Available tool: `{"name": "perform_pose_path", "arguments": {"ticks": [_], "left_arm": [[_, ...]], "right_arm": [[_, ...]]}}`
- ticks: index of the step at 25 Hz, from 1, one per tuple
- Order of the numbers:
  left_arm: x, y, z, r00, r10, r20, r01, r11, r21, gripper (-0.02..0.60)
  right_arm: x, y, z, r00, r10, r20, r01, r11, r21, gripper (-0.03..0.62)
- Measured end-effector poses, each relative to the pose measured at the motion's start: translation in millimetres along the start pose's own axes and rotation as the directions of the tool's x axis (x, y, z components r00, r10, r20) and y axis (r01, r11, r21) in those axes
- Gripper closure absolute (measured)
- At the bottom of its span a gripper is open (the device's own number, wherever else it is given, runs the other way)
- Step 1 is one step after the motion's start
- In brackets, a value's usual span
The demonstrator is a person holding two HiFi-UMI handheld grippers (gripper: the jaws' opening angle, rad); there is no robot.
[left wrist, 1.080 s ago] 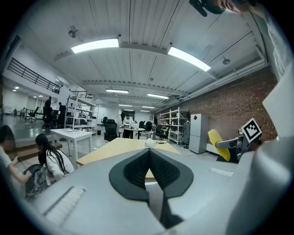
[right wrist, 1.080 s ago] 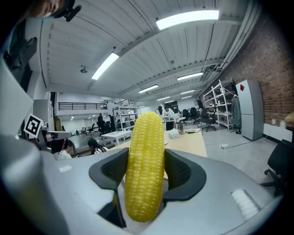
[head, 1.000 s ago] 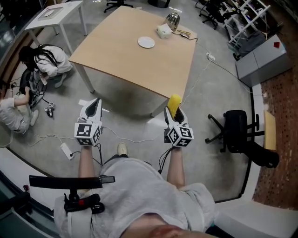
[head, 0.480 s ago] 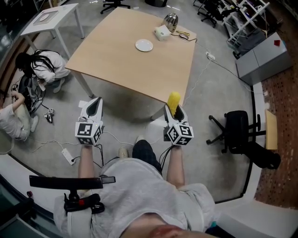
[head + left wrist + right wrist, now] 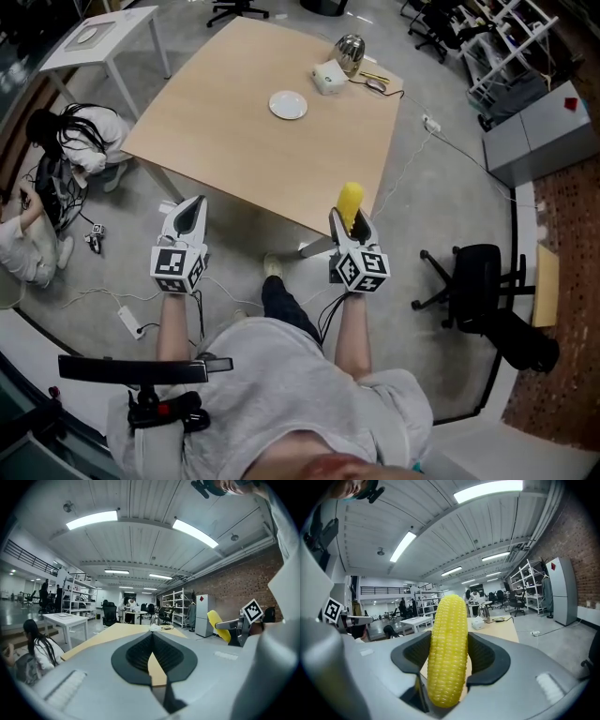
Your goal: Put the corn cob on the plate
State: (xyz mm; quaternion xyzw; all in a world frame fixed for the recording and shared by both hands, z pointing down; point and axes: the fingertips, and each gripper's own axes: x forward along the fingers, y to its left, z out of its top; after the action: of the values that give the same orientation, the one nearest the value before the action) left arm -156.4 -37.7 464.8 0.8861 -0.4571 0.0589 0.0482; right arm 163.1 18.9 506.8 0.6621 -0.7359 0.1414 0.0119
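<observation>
A yellow corn cob [image 5: 350, 202] stands upright between the jaws of my right gripper [image 5: 348, 221], which is shut on it; the right gripper view shows the corn cob [image 5: 448, 653] filling the gap of that gripper [image 5: 449, 654]. The small white plate [image 5: 288, 105] lies far ahead on the wooden table [image 5: 234, 131], well apart from both grippers. My left gripper [image 5: 191, 216] is shut with nothing in it, its jaws pressed together in the left gripper view [image 5: 152, 656]. Both grippers hang over the floor just short of the table's near edge.
A white box [image 5: 328, 77], a shiny metal pot [image 5: 350, 50] and cables sit at the table's far corner. A black office chair [image 5: 478, 277] stands at my right. A person [image 5: 80, 136] crouches on the floor at left, with a power strip [image 5: 129, 322] and cords.
I have stepped forward: the table's near edge and the plate sit closer to both grippers. The right gripper still holds the corn cob and the left stays shut.
</observation>
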Motion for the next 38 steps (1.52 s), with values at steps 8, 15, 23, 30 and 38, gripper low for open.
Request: {"name": "perform_pose_path", "arguments": {"ticks": [8,15,23,30,38], "left_arm": [[68,0,5,1.0,0.011,-0.022,-0.011,1.0,-0.008,0.561],[123,7,7,0.998,0.047,-0.03,-0.047,0.999,-0.01,0.561],[151,15,18,0.995,0.088,-0.035,-0.089,0.996,-0.013,0.561],[180,20,15,0.991,0.126,-0.045,-0.127,0.992,-0.012,0.561],[184,29,13,0.985,0.165,-0.061,-0.165,0.986,-0.009,0.561]], "right_arm": [[62,-30,11,0.998,0.05,-0.034,-0.05,0.999,-0.002,0.345],[115,-62,15,0.995,0.085,-0.061,-0.085,0.996,-0.004,0.345],[154,-74,27,0.986,0.137,-0.095,-0.138,0.99,-0.005,0.345],[190,-87,34,0.976,0.185,-0.111,-0.187,0.982,-0.01,0.347],[229,-93,37,0.966,0.215,-0.144,-0.22,0.975,-0.017,0.346]]}}
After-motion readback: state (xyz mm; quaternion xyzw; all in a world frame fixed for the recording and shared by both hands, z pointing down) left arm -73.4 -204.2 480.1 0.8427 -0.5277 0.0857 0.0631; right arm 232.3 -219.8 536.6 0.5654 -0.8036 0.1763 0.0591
